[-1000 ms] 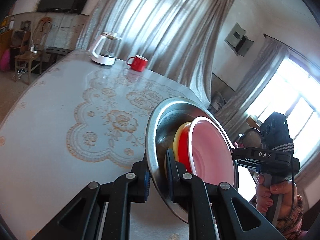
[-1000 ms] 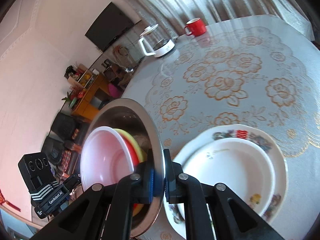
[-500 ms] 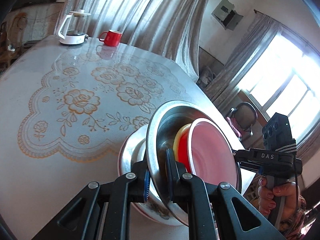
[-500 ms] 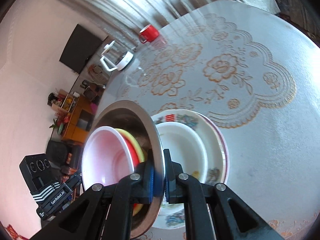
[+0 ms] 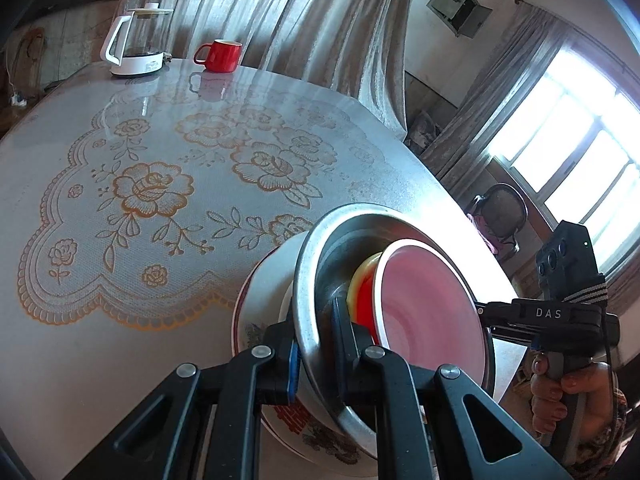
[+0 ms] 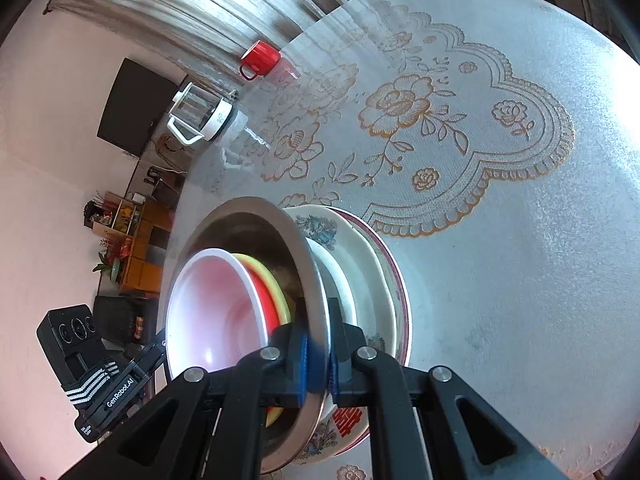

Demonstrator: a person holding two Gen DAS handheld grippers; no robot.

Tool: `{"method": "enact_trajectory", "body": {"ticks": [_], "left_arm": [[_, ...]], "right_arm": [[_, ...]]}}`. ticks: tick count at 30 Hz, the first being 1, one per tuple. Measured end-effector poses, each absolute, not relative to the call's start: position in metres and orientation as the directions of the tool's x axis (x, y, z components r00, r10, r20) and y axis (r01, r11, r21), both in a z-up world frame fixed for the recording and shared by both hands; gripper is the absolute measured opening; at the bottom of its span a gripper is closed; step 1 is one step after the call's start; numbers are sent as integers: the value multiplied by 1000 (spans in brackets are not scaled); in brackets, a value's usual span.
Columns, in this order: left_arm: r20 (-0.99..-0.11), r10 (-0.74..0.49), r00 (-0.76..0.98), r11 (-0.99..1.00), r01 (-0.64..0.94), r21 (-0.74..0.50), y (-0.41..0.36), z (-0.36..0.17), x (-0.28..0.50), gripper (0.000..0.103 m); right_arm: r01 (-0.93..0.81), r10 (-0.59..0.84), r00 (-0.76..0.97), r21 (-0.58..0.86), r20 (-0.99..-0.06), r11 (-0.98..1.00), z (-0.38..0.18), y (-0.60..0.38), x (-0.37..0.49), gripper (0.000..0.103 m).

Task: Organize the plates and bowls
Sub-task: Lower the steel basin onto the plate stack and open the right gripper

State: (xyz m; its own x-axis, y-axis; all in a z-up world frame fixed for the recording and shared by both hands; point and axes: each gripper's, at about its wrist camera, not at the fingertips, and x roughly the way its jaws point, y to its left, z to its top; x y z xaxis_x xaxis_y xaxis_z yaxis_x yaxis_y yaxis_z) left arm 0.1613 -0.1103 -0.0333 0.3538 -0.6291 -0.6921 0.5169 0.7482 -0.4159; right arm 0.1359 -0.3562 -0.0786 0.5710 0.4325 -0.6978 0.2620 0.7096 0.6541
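Above stacked floral plates (image 6: 360, 264), both tools pinch a steel bowl (image 5: 316, 264) nesting colored bowls.

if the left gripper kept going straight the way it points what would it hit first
The left gripper is already clamped on the steel bowl rim. Pushed straight on, that bowl would probably meet the white plate stacked on the floral plate just beyond; whether they already touch is unclear.

A table (image 5: 400, 184) under a rose-patterned lace cloth (image 5: 132, 200) bears a glass kettle (image 5: 136, 42), a red mug (image 5: 221, 55) and stacked floral plates (image 6: 384, 264).
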Motion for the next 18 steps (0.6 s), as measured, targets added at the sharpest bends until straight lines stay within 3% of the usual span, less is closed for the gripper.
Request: {"method": "enact_trajectory", "body": {"ticks": [18], "left_arm": [[-712,-609,350,765,495,-411,-107,-48,167,13]], "right_arm": [[297,407,559,633,-722,716,-80,-350,137,12]]}}
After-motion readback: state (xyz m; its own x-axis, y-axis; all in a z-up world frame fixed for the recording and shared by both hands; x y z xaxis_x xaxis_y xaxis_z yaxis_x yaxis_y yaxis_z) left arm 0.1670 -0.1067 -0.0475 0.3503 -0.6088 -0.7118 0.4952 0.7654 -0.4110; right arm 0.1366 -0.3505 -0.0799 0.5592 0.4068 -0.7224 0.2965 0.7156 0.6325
